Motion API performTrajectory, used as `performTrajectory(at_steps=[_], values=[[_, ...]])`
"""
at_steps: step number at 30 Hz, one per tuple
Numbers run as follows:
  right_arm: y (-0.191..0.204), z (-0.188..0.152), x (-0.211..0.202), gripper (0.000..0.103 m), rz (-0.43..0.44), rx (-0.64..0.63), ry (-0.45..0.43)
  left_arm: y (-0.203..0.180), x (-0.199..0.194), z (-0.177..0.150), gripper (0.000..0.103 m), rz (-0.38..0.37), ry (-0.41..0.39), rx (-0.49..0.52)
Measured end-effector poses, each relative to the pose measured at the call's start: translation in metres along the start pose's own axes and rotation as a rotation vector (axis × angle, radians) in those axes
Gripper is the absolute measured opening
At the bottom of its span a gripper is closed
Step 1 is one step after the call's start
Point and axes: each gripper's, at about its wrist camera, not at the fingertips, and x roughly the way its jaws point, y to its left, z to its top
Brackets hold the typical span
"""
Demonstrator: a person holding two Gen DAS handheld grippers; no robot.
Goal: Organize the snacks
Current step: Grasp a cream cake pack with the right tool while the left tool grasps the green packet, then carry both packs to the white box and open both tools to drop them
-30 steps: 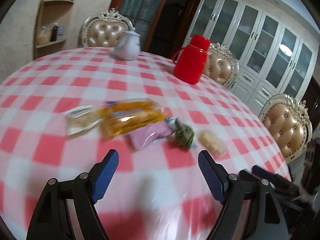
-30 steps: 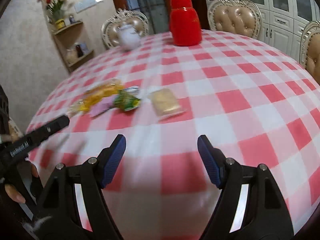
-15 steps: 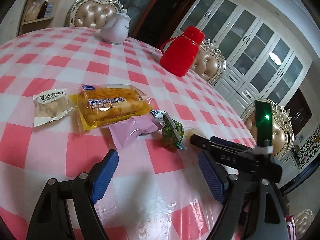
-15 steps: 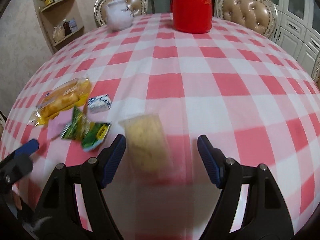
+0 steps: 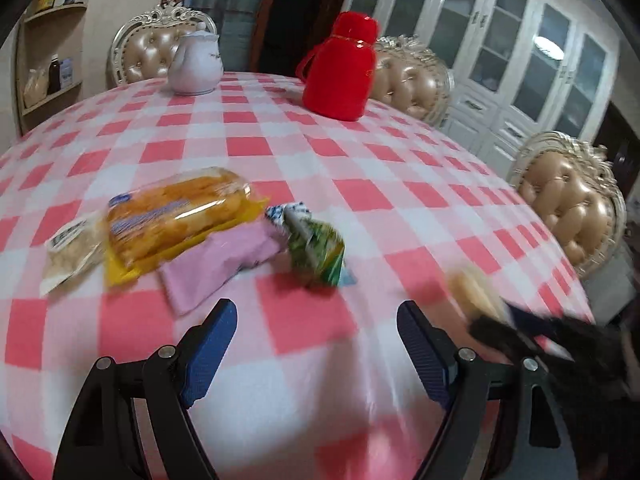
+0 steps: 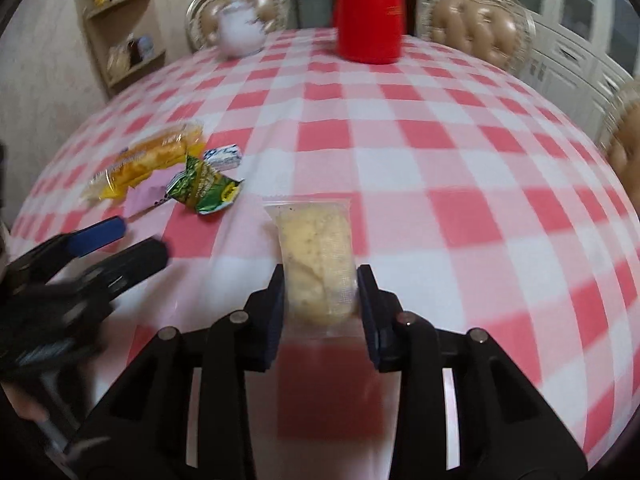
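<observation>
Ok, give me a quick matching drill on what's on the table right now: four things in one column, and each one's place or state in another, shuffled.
Things:
1. pale pastry packet
2. green snack packet
3. red thermos
4. left gripper

Places or states:
A. open, nothing between its fingers
B. far side of the table, beside the white teapot
C. clamped in the right gripper
D. next to the pink packet in the snack pile

Pairs: 1-C, 2-D, 3-B, 4-A

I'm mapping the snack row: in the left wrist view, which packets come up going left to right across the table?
Pale cracker packet → yellow cake packet → pink packet → green packet → pale pastry packet.
</observation>
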Motion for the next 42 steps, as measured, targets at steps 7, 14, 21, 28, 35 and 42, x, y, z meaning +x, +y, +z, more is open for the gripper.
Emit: performTrajectory(at_steps=[7, 14, 21, 28, 35, 42], values=[[-0.03, 0.002, -0.014, 0.038, 0.051, 0.145, -0.03, -0.028, 0.052, 0.026, 0.066, 0.044, 0.073, 0.023], [-0.028, 0.0, -0.005, 0.038, 0.08, 0.141, -0.022, -0.029, 0.026, 0.014, 0.032, 0.056, 0.009, 0.087], [-0.013, -0.005, 0.0, 0.038, 0.174, 0.12, -0.011, -0.003, -0.02, -0.017, 0.032, 0.116, -0.005, 0.047], [0.036, -0.016, -0.007, 0.038, 0.256, 0.028, -0.014, 0.037, -0.082, -0.049, 0.032, 0.158, -0.065, -0.038], [0.092, -0.036, -0.017, 0.038, 0.308, -0.06, -0.007, 0.078, -0.128, -0.081, 0.032, 0.203, -0.106, -0.156], [0.137, -0.054, -0.028, 0.038, 0.367, -0.113, -0.003, 0.11, -0.163, -0.112, 0.032, 0.251, -0.152, -0.237]])
